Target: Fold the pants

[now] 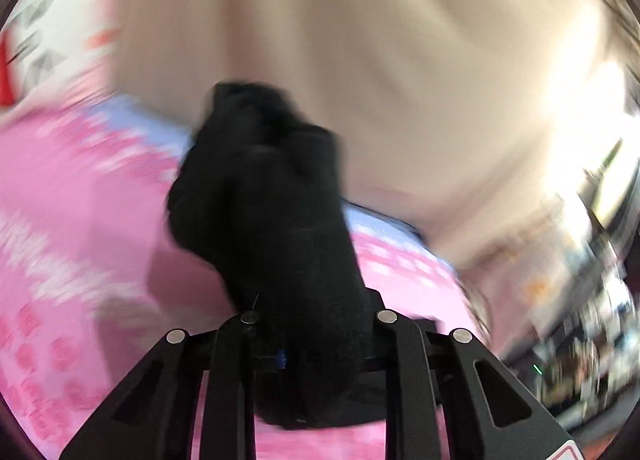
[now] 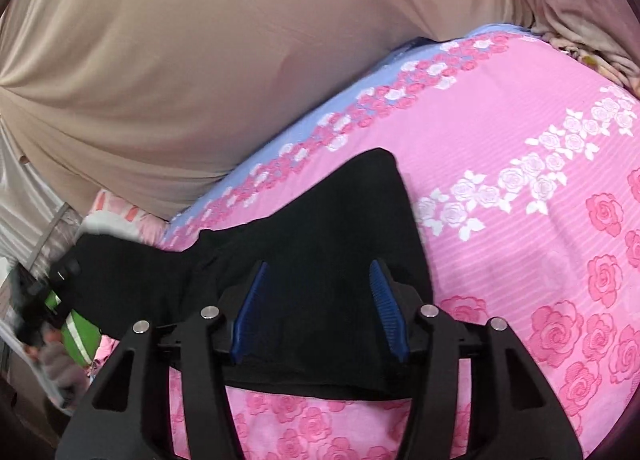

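The black pants [image 2: 320,228] lie on a pink rose-print bedsheet [image 2: 520,164]. My right gripper [image 2: 318,276] is open, its blue pads [image 2: 384,300] spread over the pants' near part. In the left wrist view, which is motion-blurred, my left gripper [image 1: 308,340] is shut on a bunched part of the black pants [image 1: 264,200], held up above the sheet [image 1: 80,200]. The left gripper also shows at the far left of the right wrist view [image 2: 44,300], with the pants stretching toward it.
A beige curtain or cloth [image 2: 200,52] hangs behind the bed. The sheet has a light blue border [image 2: 304,128]. A white and red pillow or cloth [image 1: 52,28] lies at the left. Cluttered furniture [image 1: 592,300] stands at the right of the left wrist view.
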